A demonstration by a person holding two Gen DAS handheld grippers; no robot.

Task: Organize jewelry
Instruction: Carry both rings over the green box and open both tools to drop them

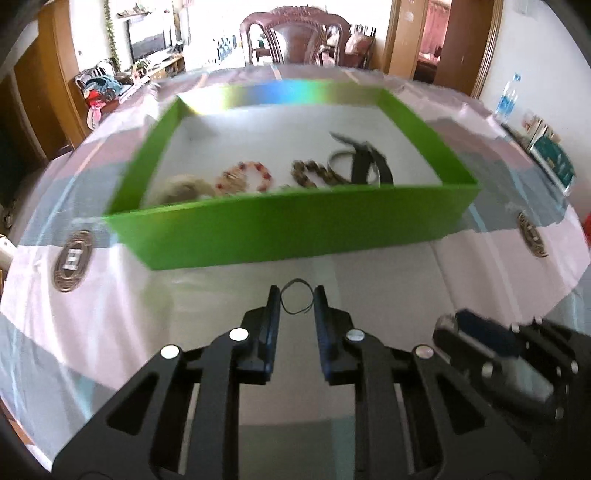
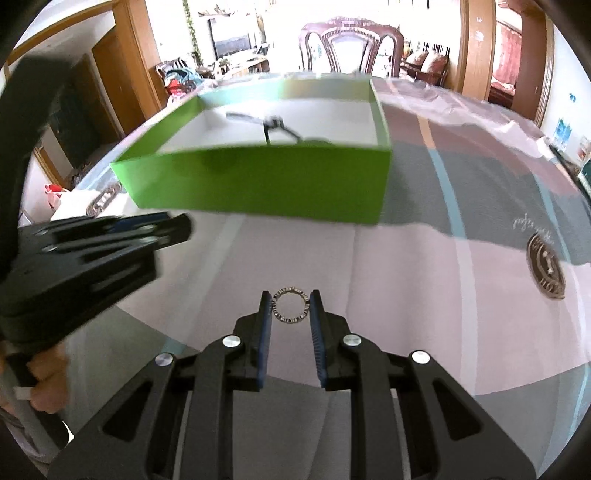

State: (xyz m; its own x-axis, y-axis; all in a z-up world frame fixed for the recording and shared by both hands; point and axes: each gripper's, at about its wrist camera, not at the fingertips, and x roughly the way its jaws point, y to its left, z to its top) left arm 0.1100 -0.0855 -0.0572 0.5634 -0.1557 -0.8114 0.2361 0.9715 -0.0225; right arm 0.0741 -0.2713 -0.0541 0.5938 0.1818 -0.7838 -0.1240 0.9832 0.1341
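My left tool (image 1: pixel 297 301) and right tool (image 2: pixel 291 304) look alike: matte black slotted arms, round silver screws at the pivots, and blue ribbed pads (image 2: pixel 263 354) lining the fingers.

Carved wooden chair (image 1: pixel 295 35), television (image 1: pixel 147 37), water bottle (image 1: pixel 508 98) (probably plastic)

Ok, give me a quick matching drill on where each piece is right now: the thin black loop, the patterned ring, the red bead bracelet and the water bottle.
Things:
1. thin black loop
2. patterned ring
3. red bead bracelet
4. water bottle

Places:
A. inside the green box
B. standing far right, outside the box
C. between the fingers of the left gripper
D. between the fingers of the right gripper

Pairs: 1-C, 2-D, 3-A, 4-B
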